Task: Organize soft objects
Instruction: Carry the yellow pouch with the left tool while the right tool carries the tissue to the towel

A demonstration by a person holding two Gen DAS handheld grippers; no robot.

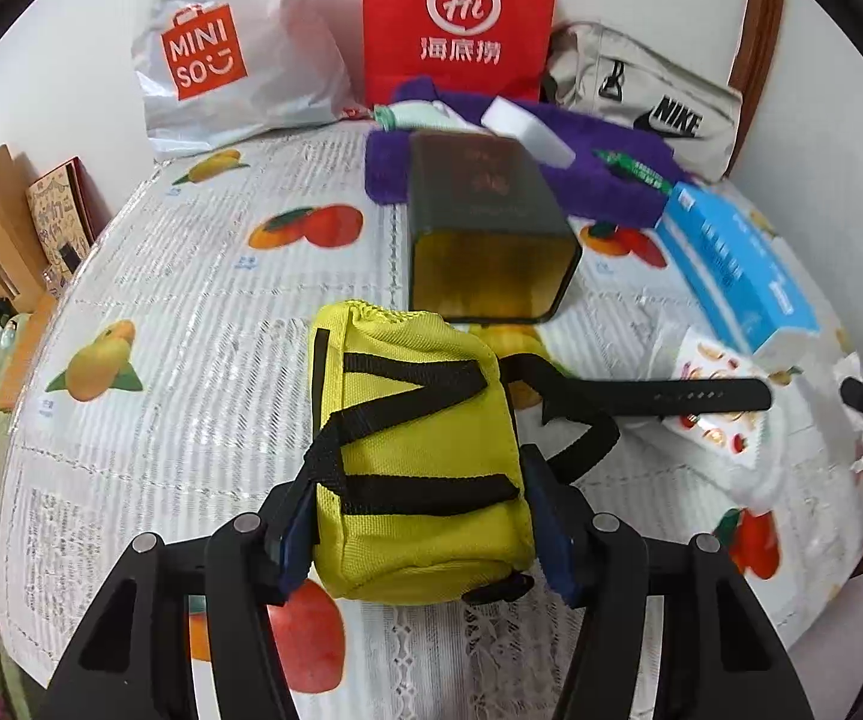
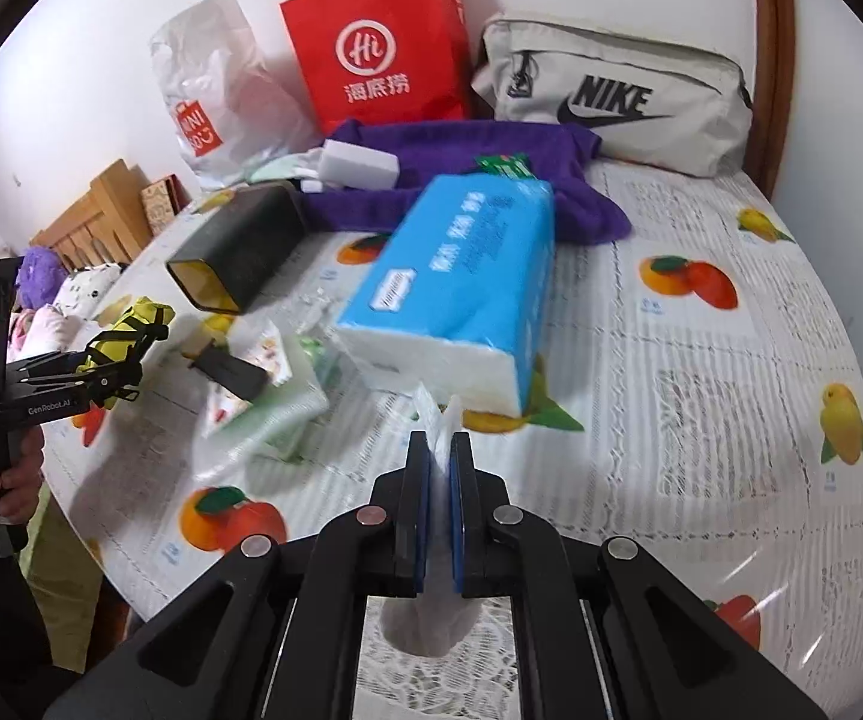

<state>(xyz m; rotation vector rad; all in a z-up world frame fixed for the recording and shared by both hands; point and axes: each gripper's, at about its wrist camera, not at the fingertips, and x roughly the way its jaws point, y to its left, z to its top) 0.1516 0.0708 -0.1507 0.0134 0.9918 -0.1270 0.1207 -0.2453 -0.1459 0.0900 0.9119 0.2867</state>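
A yellow pouch (image 1: 419, 450) with black straps sits between the fingers of my left gripper (image 1: 425, 540), whose blue pads press on both its sides. The right wrist view shows that gripper (image 2: 125, 354) at the far left with the yellow pouch (image 2: 131, 318) in it, just over the table. My right gripper (image 2: 443, 450) is shut on a white tissue (image 2: 437, 420); the tissue's crumpled end hangs below the fingers. A blue tissue pack (image 2: 455, 282) lies just beyond it.
A dark green tin (image 1: 485, 240) lies on its side behind the pouch. A black watch strap (image 1: 671, 396) rests on a fruit-print packet (image 1: 719, 414). At the back are a purple towel (image 1: 599, 168), white block (image 1: 527, 132), red bag (image 1: 458, 18), Miniso bag (image 1: 221, 60) and Nike pouch (image 1: 653, 96).
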